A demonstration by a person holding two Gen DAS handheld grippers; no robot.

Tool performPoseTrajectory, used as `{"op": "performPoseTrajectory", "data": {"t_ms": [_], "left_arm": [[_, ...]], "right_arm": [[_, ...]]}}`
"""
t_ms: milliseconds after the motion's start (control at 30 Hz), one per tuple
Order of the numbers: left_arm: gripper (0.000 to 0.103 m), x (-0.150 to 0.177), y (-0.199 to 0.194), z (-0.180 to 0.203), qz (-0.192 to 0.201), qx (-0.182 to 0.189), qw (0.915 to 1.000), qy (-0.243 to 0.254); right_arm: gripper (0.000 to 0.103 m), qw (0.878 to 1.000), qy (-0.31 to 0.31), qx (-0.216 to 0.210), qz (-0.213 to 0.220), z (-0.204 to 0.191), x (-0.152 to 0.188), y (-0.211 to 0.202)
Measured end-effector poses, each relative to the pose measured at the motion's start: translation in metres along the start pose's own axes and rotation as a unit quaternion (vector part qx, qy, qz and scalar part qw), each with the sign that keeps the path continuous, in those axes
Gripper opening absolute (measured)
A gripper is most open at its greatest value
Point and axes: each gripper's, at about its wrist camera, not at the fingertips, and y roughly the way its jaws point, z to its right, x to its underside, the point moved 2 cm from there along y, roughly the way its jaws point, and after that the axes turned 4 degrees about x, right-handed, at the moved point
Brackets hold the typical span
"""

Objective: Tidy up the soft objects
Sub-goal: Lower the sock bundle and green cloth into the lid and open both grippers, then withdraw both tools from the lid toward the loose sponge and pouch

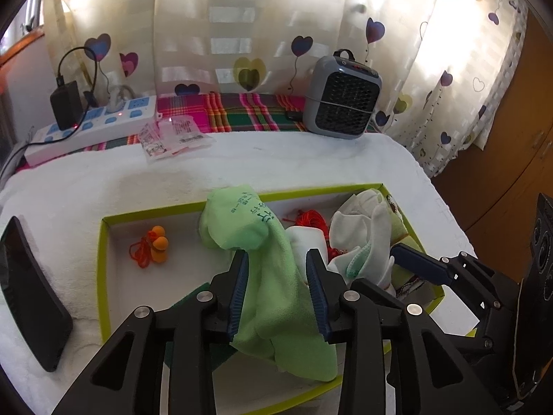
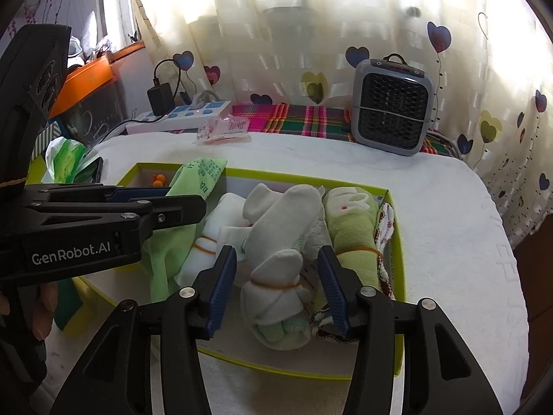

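A shallow box with a lime-green rim (image 1: 103, 263) lies on a white towel. My left gripper (image 1: 276, 256) stands open around a light green printed cloth (image 1: 273, 297) that drapes over the box's middle; the pads do not press it. The right gripper (image 2: 276, 252) is open too, its pads on either side of a white sock bundle (image 2: 273, 276) tied with an orange rubber band, with gaps on both sides. Beside that bundle lie a banded green roll (image 2: 352, 235) and a banded white roll (image 2: 214, 238). Orange earplugs on a red cord (image 1: 157, 242) sit in the box's left end.
A black phone (image 1: 31, 294) lies left of the box. At the back stand a grey fan heater (image 1: 342, 97), a power strip (image 1: 90, 128) and plastic packets (image 1: 172, 135). The towel-covered table (image 1: 276, 162) drops off at the right. A person's fingers (image 2: 45, 304) hold the left gripper.
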Motion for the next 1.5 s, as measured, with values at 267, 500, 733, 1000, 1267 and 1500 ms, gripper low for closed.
{"op": "performPoseTrajectory", "data": {"t_ms": [267,500,733,1000,1267,1500], "left_arm": [[0.037,0.002,-0.003,0.0,0.003,-0.011,0.9999,0.005],[0.042,0.004,-0.004,0.001,0.007,-0.021,0.9997,0.014],[0.042,0.006,-0.005,0.002,0.007,-0.024,0.9996,0.016],[0.042,0.008,-0.008,0.004,0.019,-0.038,0.9988,0.025],[0.042,0.007,-0.014,0.005,0.031,-0.054,0.9973,0.038],[0.042,0.013,-0.025,0.004,0.039,-0.058,0.9967,0.04]], "right_arm": [[0.052,1.0,0.004,0.003,0.003,0.0,0.002,-0.002],[0.054,1.0,0.004,0.003,0.004,0.0,0.003,-0.003],[0.054,1.0,0.004,0.002,0.005,0.0,0.004,-0.003],[0.055,1.0,0.005,0.003,0.005,0.0,0.004,-0.004],[0.055,1.0,0.008,0.002,0.006,0.001,0.005,-0.005],[0.055,1.0,0.013,0.005,0.009,-0.001,0.006,-0.009]]}}
